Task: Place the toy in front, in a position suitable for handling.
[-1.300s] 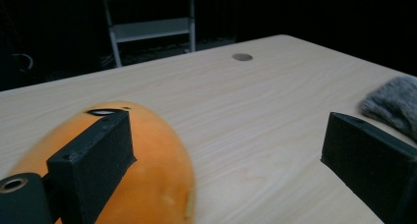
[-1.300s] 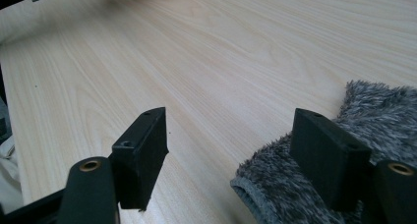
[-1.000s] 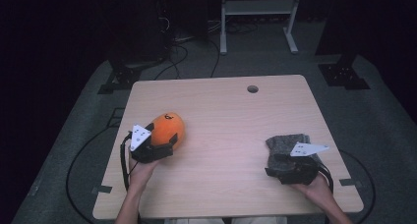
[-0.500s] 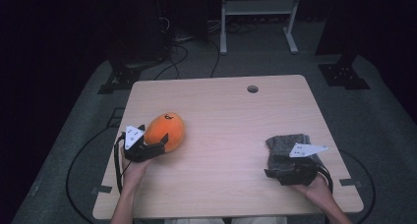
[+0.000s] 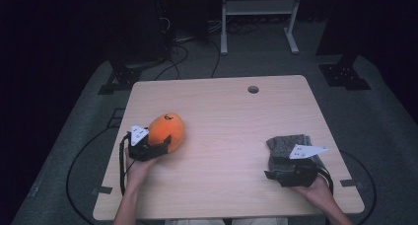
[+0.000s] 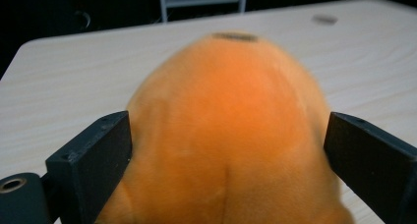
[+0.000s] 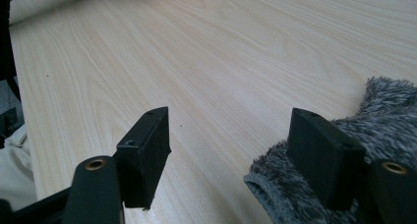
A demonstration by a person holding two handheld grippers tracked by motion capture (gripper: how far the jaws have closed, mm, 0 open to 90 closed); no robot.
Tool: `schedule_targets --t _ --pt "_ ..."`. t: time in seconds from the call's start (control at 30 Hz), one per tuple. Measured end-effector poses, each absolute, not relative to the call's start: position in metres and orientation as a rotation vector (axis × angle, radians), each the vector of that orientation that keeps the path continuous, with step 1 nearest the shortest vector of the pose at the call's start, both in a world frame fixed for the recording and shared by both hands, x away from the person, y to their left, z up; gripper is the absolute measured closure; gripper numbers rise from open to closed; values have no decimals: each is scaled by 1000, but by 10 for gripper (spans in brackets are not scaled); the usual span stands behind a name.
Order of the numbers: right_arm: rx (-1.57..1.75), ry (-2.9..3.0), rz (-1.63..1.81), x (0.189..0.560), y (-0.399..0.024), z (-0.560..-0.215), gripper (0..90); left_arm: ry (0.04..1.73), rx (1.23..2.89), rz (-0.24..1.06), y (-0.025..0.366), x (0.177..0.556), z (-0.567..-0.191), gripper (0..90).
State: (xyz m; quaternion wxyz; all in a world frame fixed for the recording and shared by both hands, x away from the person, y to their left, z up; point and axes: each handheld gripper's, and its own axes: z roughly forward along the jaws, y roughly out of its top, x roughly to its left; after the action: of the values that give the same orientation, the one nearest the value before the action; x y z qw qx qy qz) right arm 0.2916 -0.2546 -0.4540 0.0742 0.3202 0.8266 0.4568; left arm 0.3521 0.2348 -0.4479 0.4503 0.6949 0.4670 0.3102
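An orange plush toy (image 5: 166, 129) lies on the left half of the wooden table (image 5: 226, 111). My left gripper (image 5: 158, 140) is open, its jaws spread wide on either side of the plush's near end. In the left gripper view the plush (image 6: 226, 130) spans the whole gap of the left gripper (image 6: 228, 135) and touches both jaws. At the right front, a grey fuzzy cloth (image 5: 288, 147) lies folded. My right gripper (image 5: 272, 171) is open beside it. In the right gripper view, the right gripper (image 7: 228, 130) has one jaw over the cloth's edge (image 7: 383, 121) and bare wood between the jaws.
A round cable hole (image 5: 253, 89) sits near the table's far edge. Behind the table stand a white-legged frame (image 5: 256, 8) and dark stands, with cables on the grey floor (image 5: 79, 161). The person's hands come in at the front edge.
My left gripper has shifted slightly sideways around the plush, which has stayed nearly in place. The right gripper and cloth have not moved.
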Motion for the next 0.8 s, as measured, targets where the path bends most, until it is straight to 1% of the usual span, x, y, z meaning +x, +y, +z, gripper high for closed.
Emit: schedule_targets --t 0.07,0.1,0.23,0.27,0.37,0.53,0.63,0.8 --pt "963 2484 1371 292 -254 -454 316 1150 1720 765 236 352 -450 57" --pt "964 2486 1370 292 -254 -454 316 1150 1727 768 236 351 -450 89" --pt "960 2488 1371 292 -254 -455 318 1136 1762 793 234 349 -449 264" --pt "964 2494 1364 292 -254 -455 321 1157 1778 816 231 349 -448 324" --pt "955 2493 1364 291 -253 -455 328 1209 1768 821 229 351 -445 413" --pt "959 2494 1359 292 -253 -455 328 1187 1754 870 225 350 -443 479" --pt "969 2487 1363 293 -255 -455 329 1172 1728 858 226 349 -442 511" --pt "978 2485 1368 294 -256 -456 330 1175 1692 817 230 348 -440 534"
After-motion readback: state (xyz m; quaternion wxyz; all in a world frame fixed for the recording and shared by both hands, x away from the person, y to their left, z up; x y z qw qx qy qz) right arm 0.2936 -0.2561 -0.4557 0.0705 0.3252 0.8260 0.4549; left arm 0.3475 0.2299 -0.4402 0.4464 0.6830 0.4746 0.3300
